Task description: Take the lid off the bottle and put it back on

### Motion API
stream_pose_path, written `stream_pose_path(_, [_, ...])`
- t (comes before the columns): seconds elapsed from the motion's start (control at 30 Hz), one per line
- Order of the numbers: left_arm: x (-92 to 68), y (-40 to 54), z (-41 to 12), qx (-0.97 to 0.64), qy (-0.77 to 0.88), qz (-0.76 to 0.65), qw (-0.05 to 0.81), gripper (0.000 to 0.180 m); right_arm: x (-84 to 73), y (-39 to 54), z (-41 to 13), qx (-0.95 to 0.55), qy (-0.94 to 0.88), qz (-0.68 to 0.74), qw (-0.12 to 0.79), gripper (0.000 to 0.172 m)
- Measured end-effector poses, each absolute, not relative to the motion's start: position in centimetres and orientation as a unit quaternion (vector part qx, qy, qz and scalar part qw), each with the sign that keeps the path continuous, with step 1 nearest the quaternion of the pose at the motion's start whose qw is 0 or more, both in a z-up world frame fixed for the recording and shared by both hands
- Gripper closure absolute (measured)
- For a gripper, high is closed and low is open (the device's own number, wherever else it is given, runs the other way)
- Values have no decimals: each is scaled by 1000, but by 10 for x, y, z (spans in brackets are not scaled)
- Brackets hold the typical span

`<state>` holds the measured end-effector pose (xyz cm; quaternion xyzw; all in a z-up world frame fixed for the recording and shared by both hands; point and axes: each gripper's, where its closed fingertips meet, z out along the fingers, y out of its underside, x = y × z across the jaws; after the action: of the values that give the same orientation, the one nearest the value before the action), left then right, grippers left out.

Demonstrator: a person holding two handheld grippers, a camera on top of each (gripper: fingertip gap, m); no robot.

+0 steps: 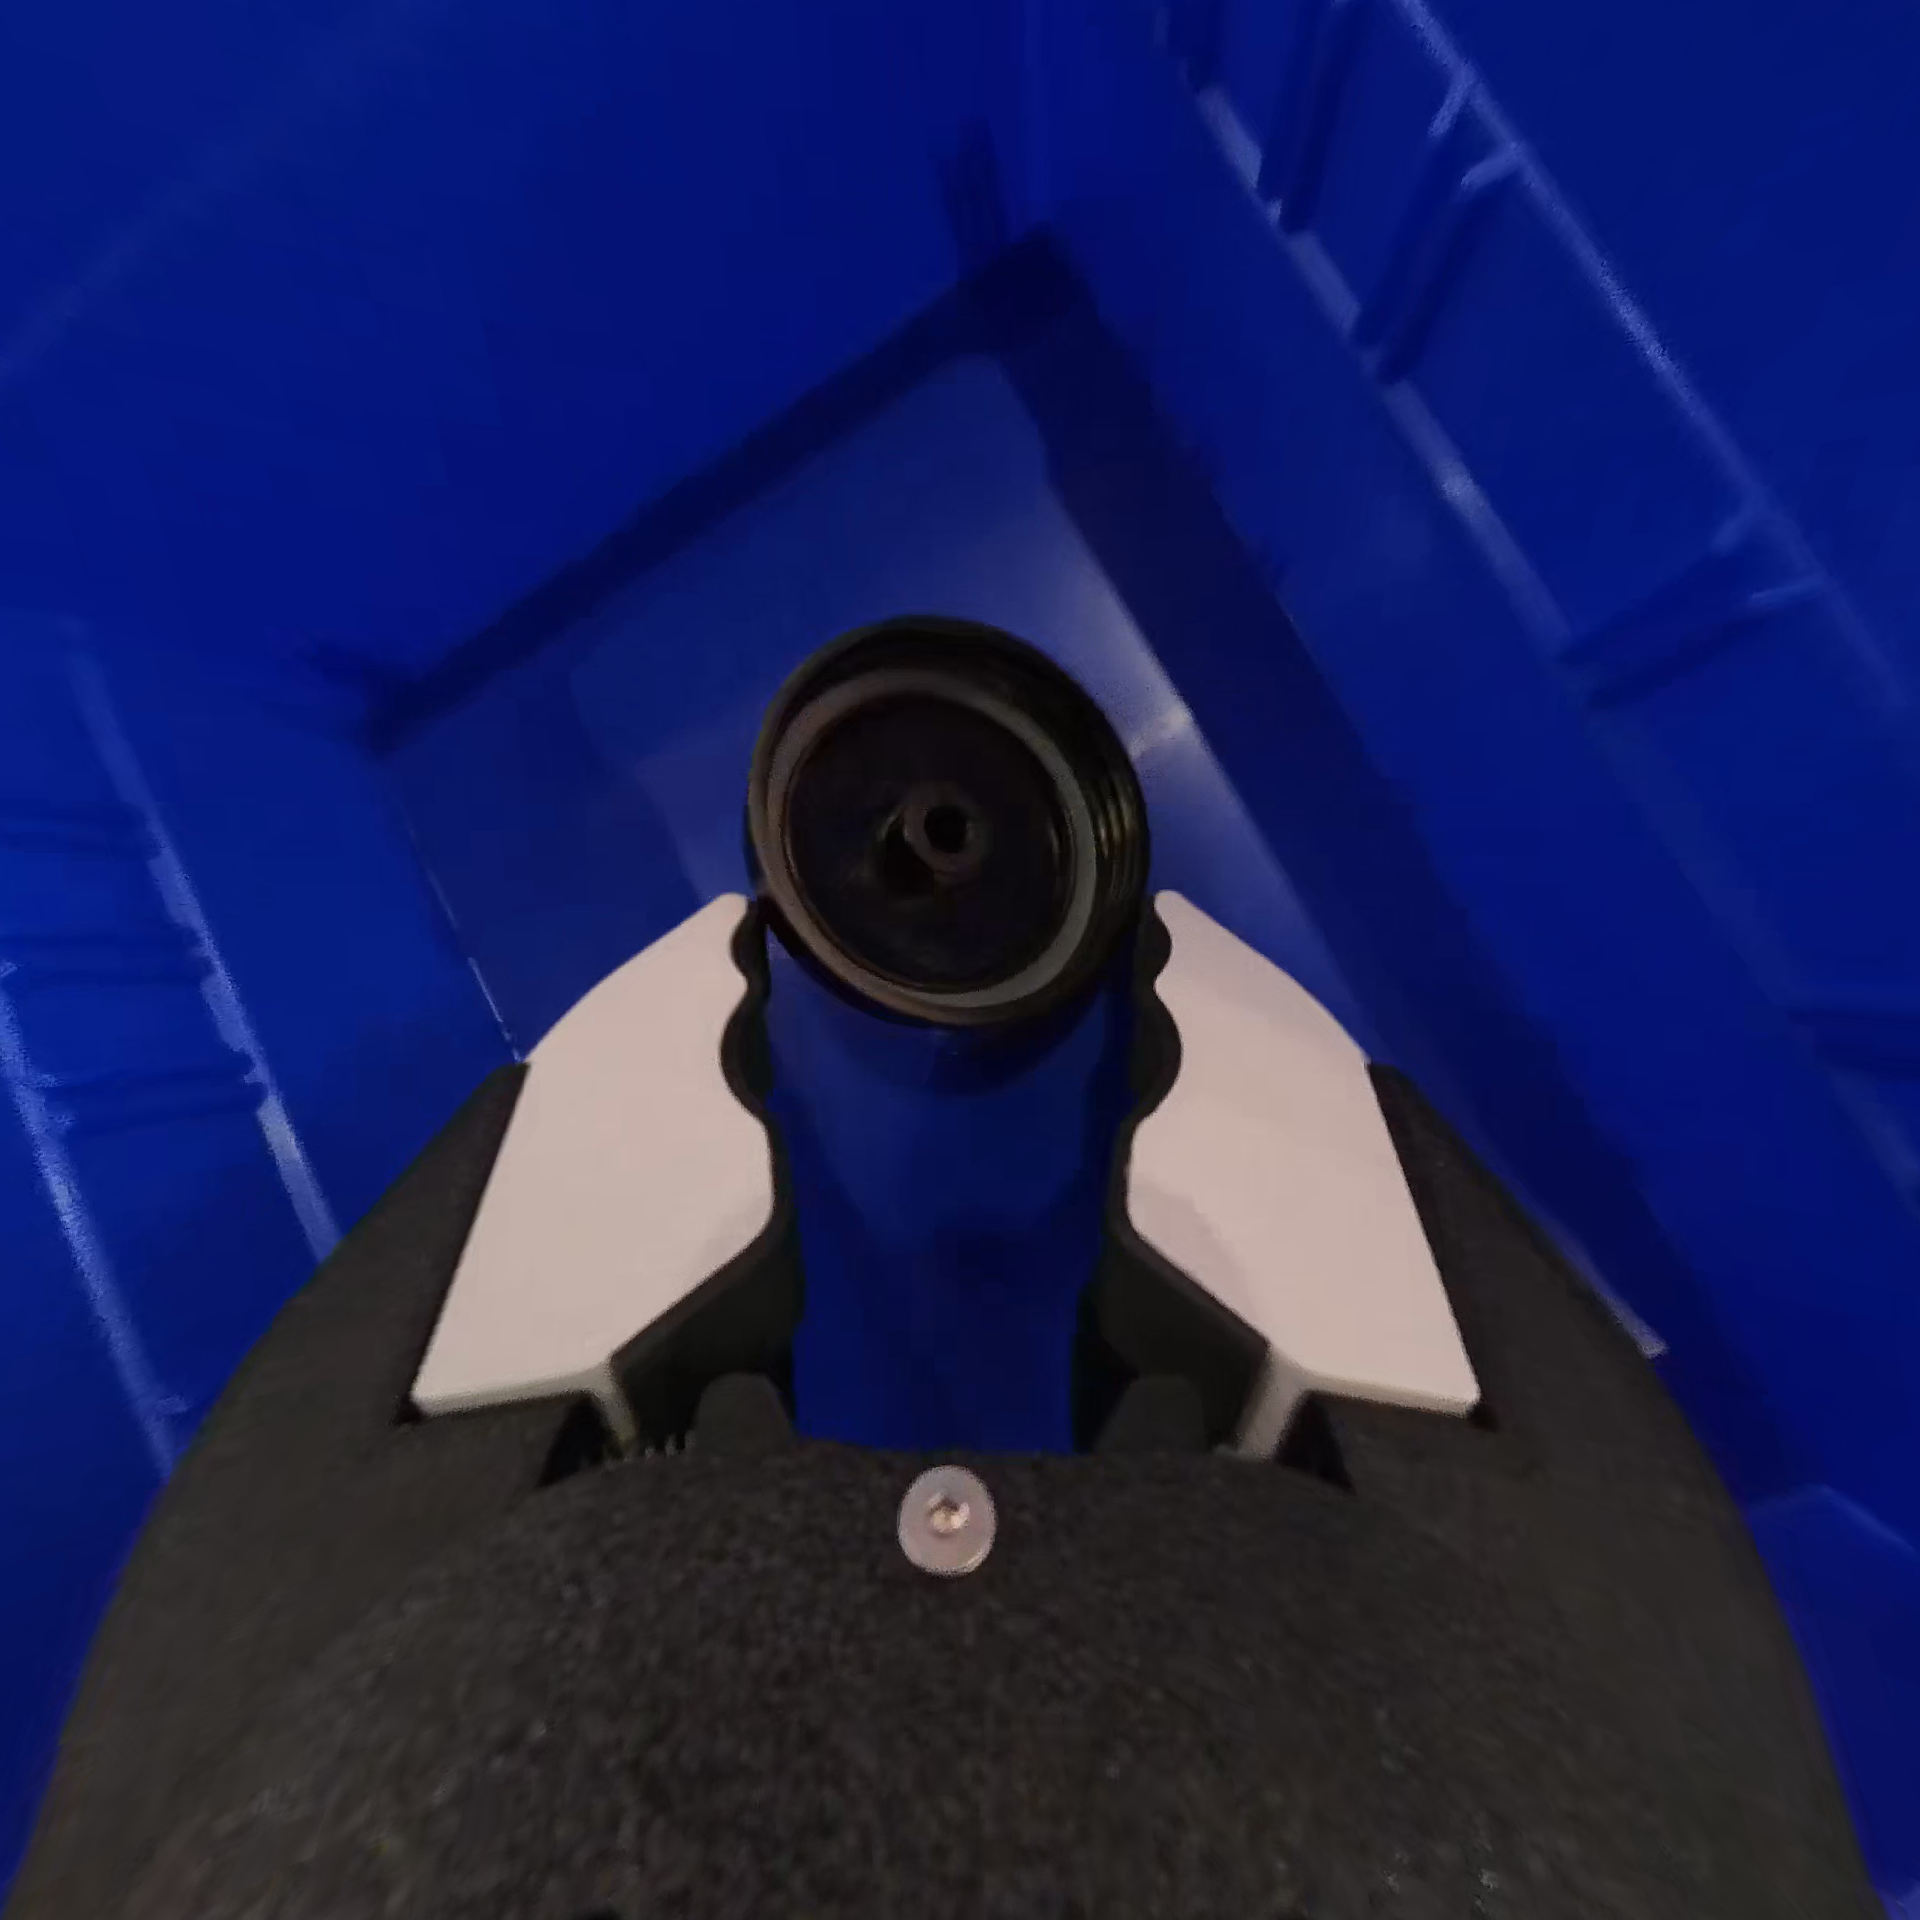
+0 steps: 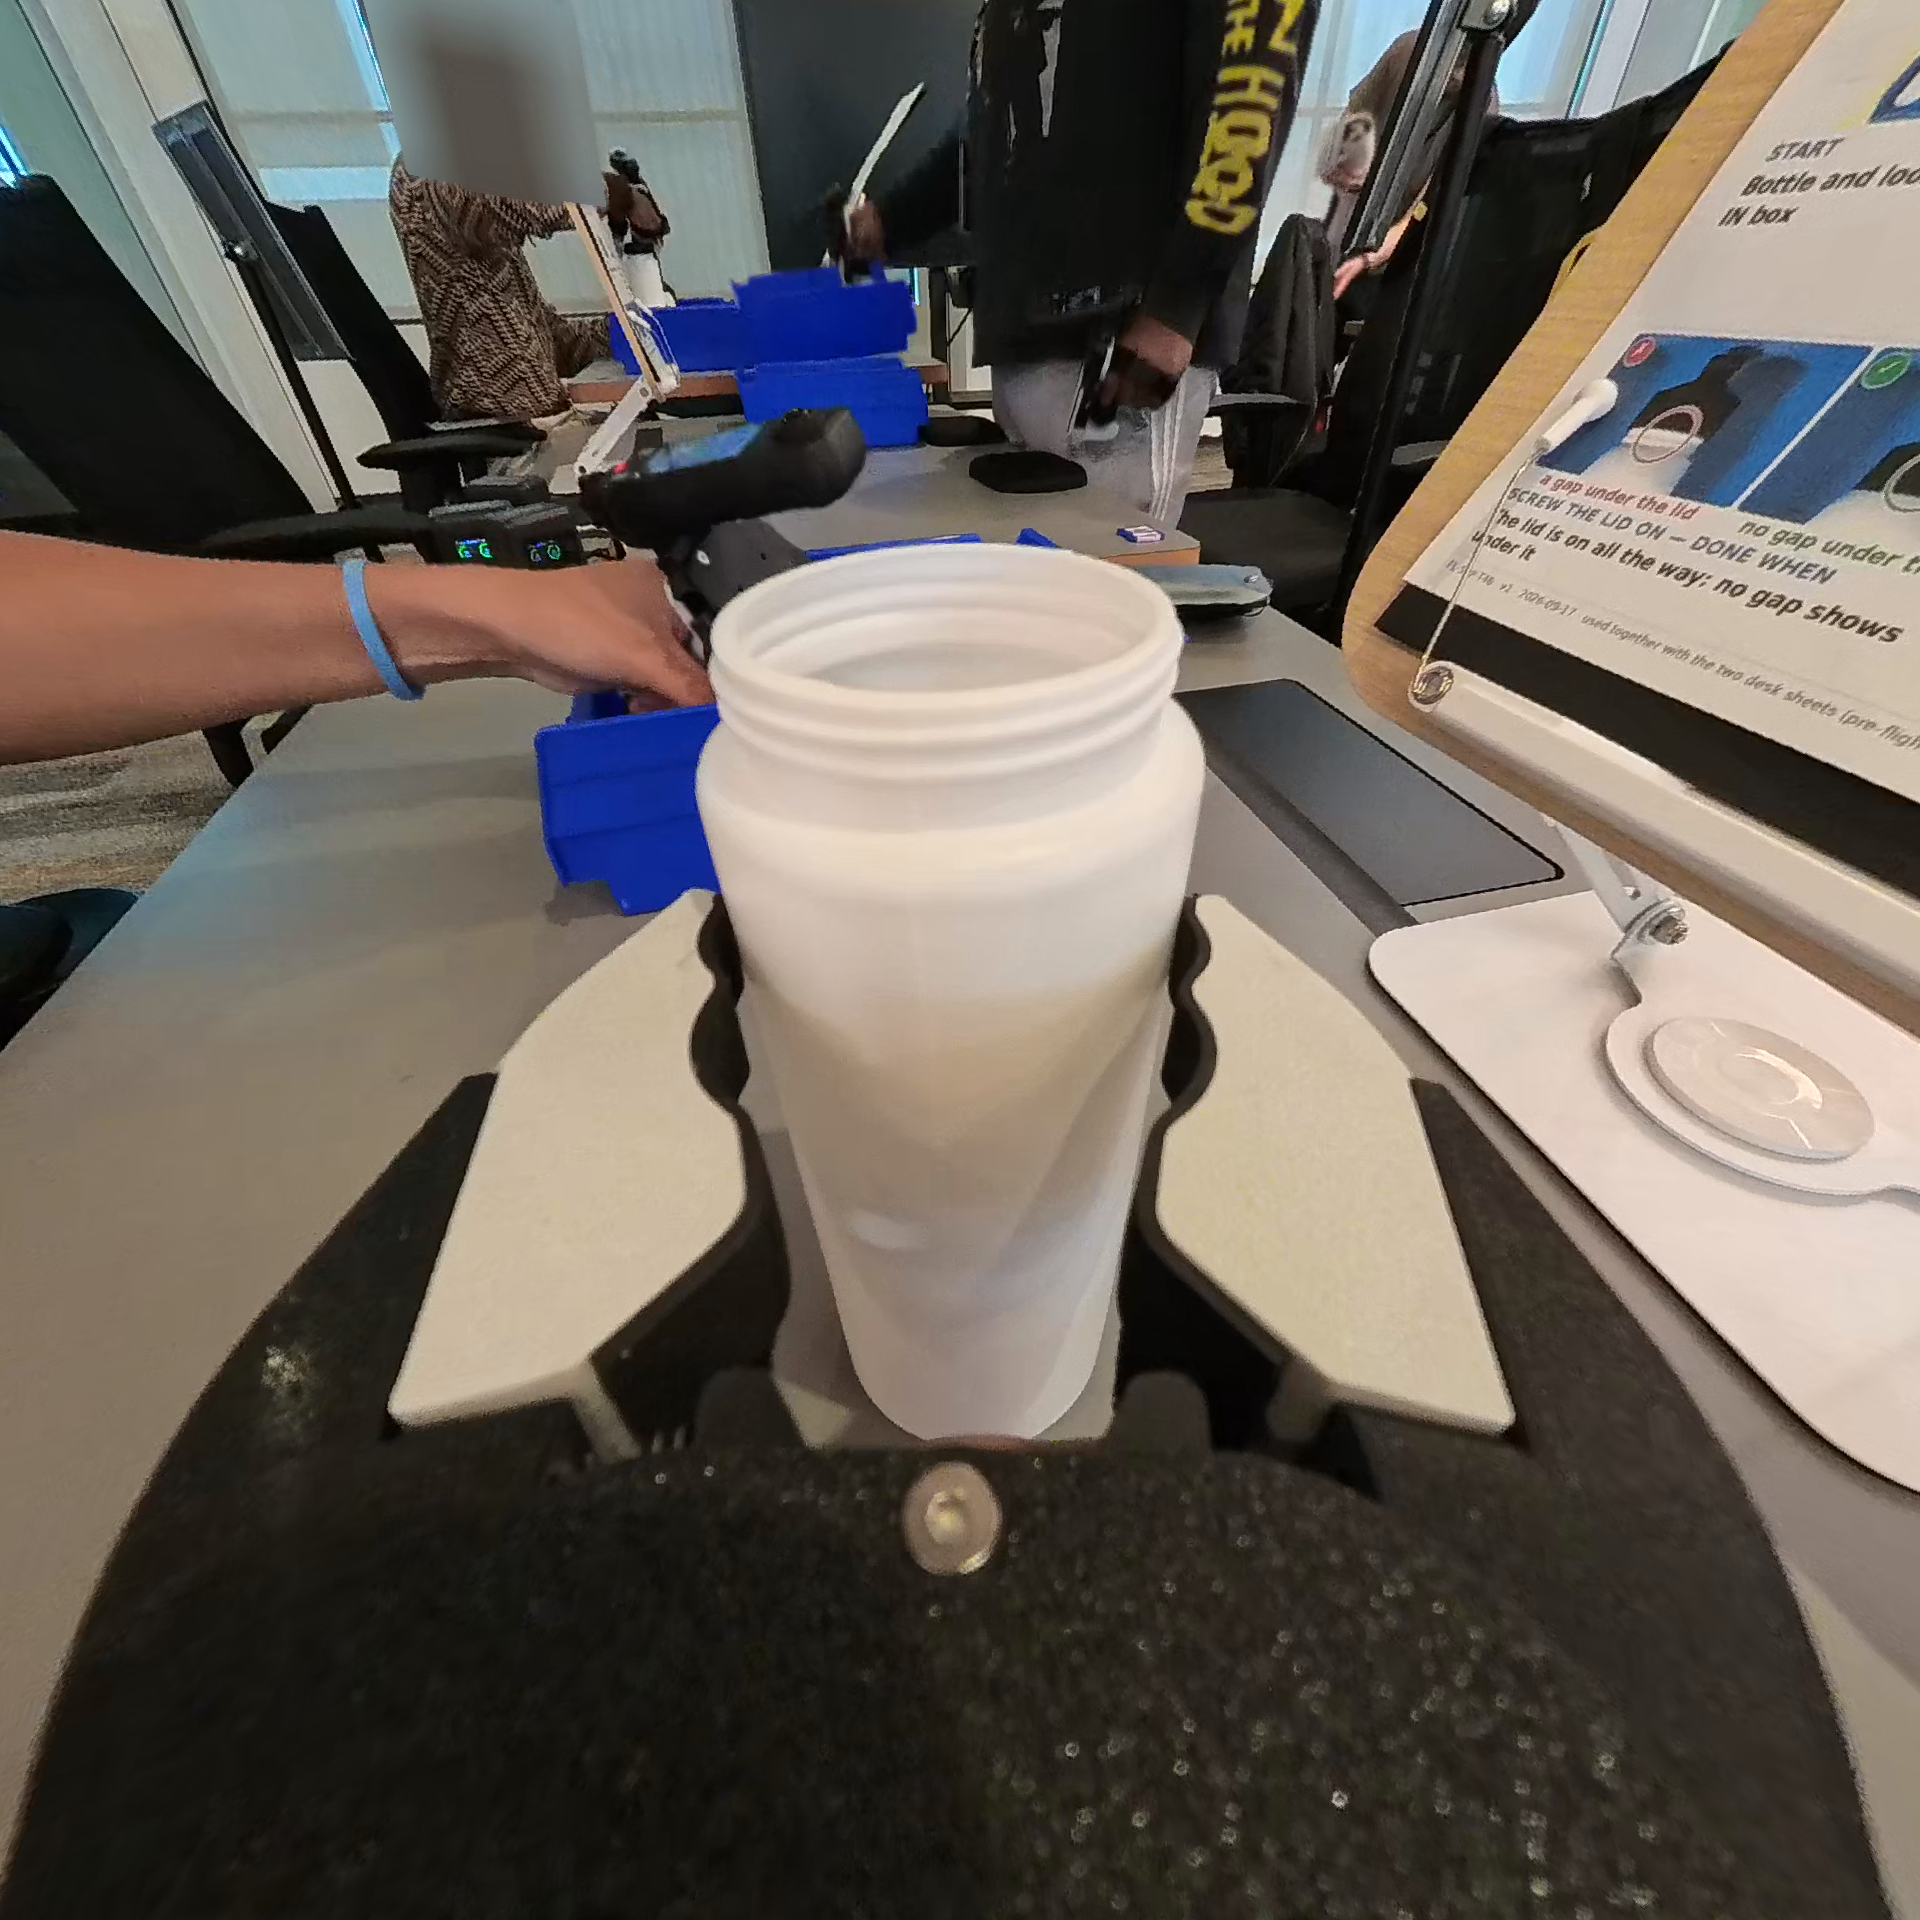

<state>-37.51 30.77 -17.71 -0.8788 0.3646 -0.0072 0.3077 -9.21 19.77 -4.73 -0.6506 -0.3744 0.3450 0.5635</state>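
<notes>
Blue plastic fills the left wrist view: the inner walls and floor of a bin (image 1: 1455, 520). At frame centre lies the black lid (image 1: 948, 821), underside toward the camera, its inner threads and a pale sealing ring visible. The lid's axis points roughly along the fingers, toward the lens. The left gripper (image 1: 951, 935) has its fingertips at the lid's lower left and lower right edges. Contact appears likely, but motion blur and the dark rim prevent confirming that the pads press on it; firm grasp cannot be stated.

Grey tabletop (image 2: 312, 987) and an office background with several persons fill the right wrist view. The right gripper (image 2: 956, 966) pinches the white bottle (image 2: 951, 935) at frame centre, black pads pressed against both flanks of the body. The bottle stands with its long axis running up the frame, open threaded mouth uppermost, base near the gripper's palm. A hand (image 2: 561, 634) at middle left reaches into a blue bin (image 2: 623, 800) behind the bottle.

Progress, as a judgement: lid removal is complete. Remaining: lift the lid, turn its threads downward, align over the mouth, screw fully home.
</notes>
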Motion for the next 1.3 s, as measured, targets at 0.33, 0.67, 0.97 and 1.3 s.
stream_pose_path(0.33, [-414,286,-133,-853,465,131,201,114,-92,198,-47,-650,-373,348,563,92])
stream_pose_path(0.67, [-443,257,-159,-840,515,151,-80,112,-93,197,-47,-652,-378,343,561,92])
stream_pose_path(0.97, [-423,273,-155,-869,485,99,-2,107,-94,197,-47,-651,-376,345,561,92])
stream_pose_path(1.3, [-423,310,-117,-919,383,93,28,89,-97,196,-48,-651,-381,345,558,92])
